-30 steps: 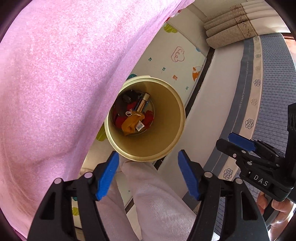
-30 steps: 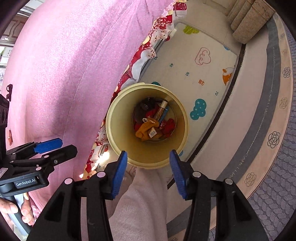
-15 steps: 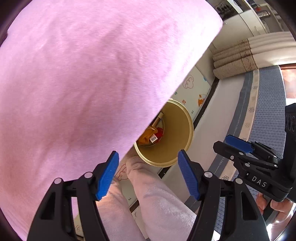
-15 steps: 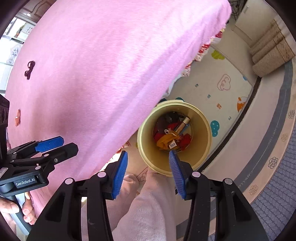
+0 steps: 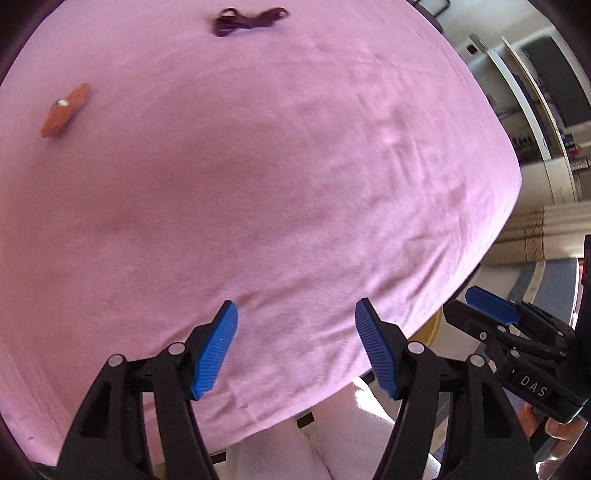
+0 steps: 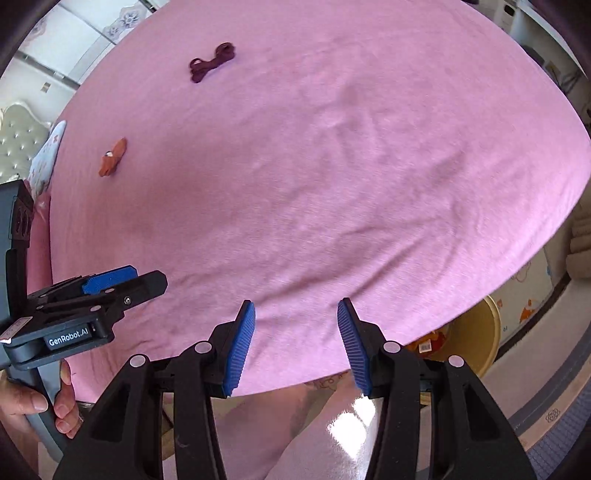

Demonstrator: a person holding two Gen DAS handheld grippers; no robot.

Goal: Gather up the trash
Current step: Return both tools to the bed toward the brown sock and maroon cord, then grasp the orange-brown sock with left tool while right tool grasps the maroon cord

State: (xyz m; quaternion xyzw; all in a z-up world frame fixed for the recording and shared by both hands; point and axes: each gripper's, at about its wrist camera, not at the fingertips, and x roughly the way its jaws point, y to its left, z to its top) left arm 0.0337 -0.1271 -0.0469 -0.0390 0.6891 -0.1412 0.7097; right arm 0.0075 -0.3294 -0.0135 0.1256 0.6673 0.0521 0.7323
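An orange scrap (image 5: 64,110) lies on the pink bed cover at the far left; it also shows in the right wrist view (image 6: 112,156). A dark maroon cord (image 5: 249,20) lies further back, also in the right wrist view (image 6: 211,63). The yellow bin (image 6: 476,332) stands on the floor at the bed's right edge, half hidden by the cover, with trash inside; only a sliver of its rim (image 5: 434,326) shows in the left wrist view. My left gripper (image 5: 295,350) is open and empty over the near edge of the bed. My right gripper (image 6: 295,345) is open and empty beside it.
The pink bed cover (image 6: 332,166) fills most of both views. A padded headboard and a pale pillow (image 6: 46,155) are at the far left. A printed play mat (image 6: 524,302) and rolled mats (image 5: 546,229) lie on the floor at the right. My legs are below the grippers.
Both grippers have tilted up from the bin to the bed surface. The bin has dropped to the lower right and is mostly hidden. The orange scrap and maroon cord have come into view.
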